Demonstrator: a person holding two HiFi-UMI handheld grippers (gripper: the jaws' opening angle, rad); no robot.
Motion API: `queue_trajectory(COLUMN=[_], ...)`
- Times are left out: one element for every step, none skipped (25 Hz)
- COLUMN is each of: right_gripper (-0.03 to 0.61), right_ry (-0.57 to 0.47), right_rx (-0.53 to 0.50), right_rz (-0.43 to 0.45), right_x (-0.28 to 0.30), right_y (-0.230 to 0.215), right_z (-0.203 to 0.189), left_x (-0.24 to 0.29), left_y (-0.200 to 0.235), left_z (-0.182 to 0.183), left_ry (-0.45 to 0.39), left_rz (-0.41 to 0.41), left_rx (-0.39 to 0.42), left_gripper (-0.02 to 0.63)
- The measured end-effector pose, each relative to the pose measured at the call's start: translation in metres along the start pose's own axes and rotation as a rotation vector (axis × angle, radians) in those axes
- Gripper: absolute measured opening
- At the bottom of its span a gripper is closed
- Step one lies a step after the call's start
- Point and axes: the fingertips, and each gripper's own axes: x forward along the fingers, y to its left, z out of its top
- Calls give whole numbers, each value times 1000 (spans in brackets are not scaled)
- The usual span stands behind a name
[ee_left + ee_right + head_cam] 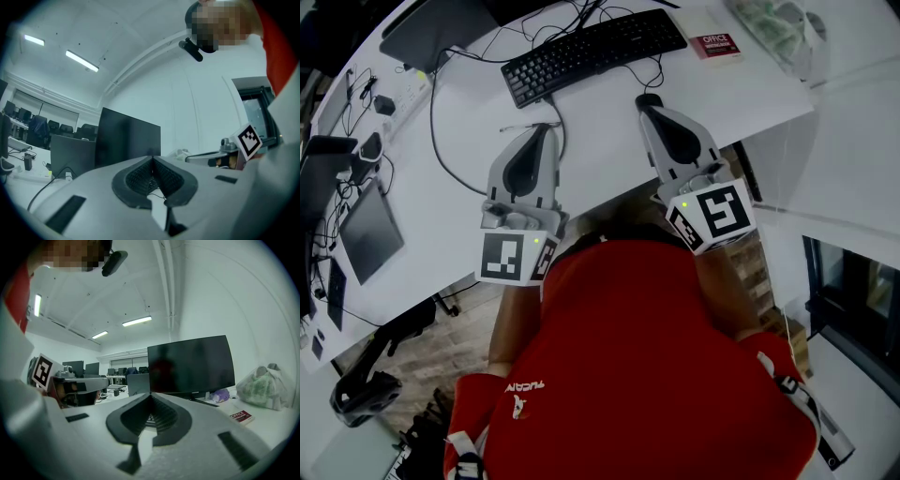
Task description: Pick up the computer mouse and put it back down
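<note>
Left gripper (152,158) jaws are pressed together w/ nothing btwn them. Black monitor (129,138) just behind, ceiling light strips (82,61) up top left.

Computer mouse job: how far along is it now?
Nothing visibly done: the left gripper and right gripper lie level at the desk, fingers shut, empty. A small dark shape, probably the mouse, lies at the right one's tip. Grasping, lifting, setting down seem left.

Mouse (652,97) half-hidden behind right tool (646,110)
</note>
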Motion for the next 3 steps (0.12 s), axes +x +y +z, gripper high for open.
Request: queue_trajectory(right_gripper=[5,5,5], right_ry=[0,0,0], right_rx=[1,1,2], right_rz=[1,1,2], right_x=[0,0,0], right_y=[0,1,1], right_z=[0,0,0], left_x=[0,0,-1], left_y=[0,0,0], left_z=[0,0,0], left_ry=[0,1,1], left_rz=[1,1,2], left_rx=[0,-1,-1], left_gripper=[11,9,11])
